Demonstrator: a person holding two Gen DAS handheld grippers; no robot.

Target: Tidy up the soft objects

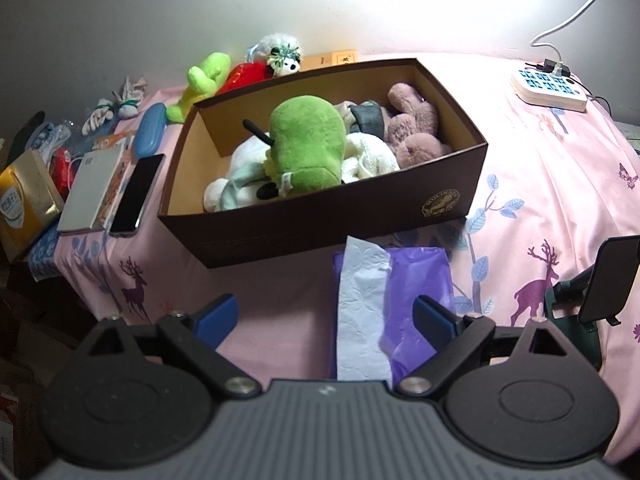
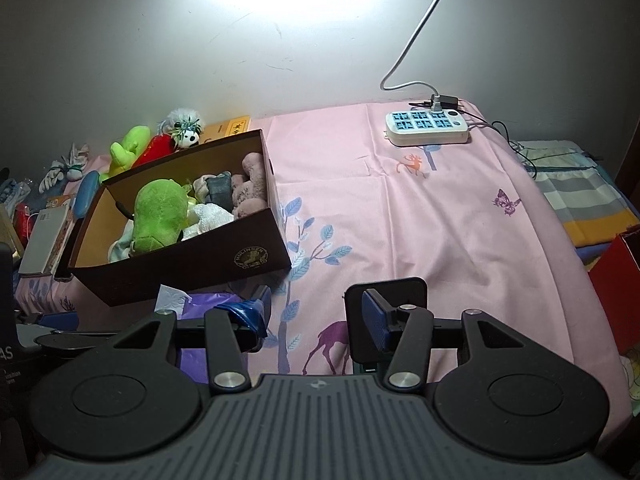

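Striped blanket [image 2: 576,200] in right view only — phone [image 1: 138,196] in left.

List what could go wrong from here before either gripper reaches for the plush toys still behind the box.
1. The remaining toys, the lime green plush and the red-and-white plush, sit behind the brown box; reaching over may snag its rim or shift it.
2. The box is already heaped; the green frog plush rises to about rim height, so additions may spill.
3. The tissue pack lies before the left gripper, and could be dragged.
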